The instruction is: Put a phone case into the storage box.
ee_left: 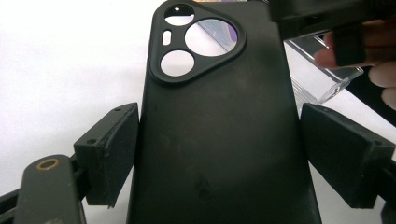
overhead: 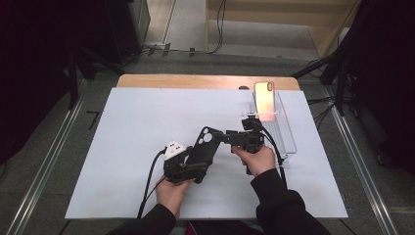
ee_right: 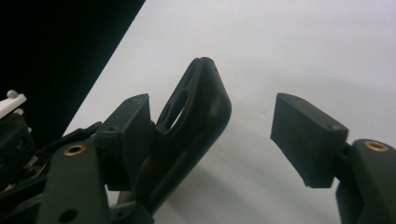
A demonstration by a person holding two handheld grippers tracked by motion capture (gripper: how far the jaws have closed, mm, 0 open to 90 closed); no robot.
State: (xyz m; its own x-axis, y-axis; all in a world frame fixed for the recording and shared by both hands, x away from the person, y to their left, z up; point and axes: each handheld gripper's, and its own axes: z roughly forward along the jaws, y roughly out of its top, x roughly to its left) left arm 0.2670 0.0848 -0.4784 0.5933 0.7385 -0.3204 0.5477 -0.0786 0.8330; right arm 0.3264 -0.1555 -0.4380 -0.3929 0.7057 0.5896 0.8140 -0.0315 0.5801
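A black phone case (overhead: 204, 147) with a three-cornered camera cut-out is held tilted above the white mat. My left gripper (overhead: 182, 165) is shut on its lower part; in the left gripper view both pads (ee_left: 109, 149) press the case (ee_left: 219, 140) at its long edges. My right gripper (overhead: 229, 138) reaches in from the right at the case's top end. In the right gripper view its jaws (ee_right: 215, 135) stand open around the case's upper corner (ee_right: 201, 112); the left pad (ee_right: 133, 126) lies close against the case and the right pad (ee_right: 306, 135) is well apart from it.
A clear plastic rack (overhead: 284, 134) stands at the right of the white mat (overhead: 132, 122), with a pink-orange phone case (overhead: 264, 100) upright at its far end. The rack's near corner (ee_left: 322, 84) lies just behind the black case. The wooden table edge (overhead: 195, 81) runs along the back.
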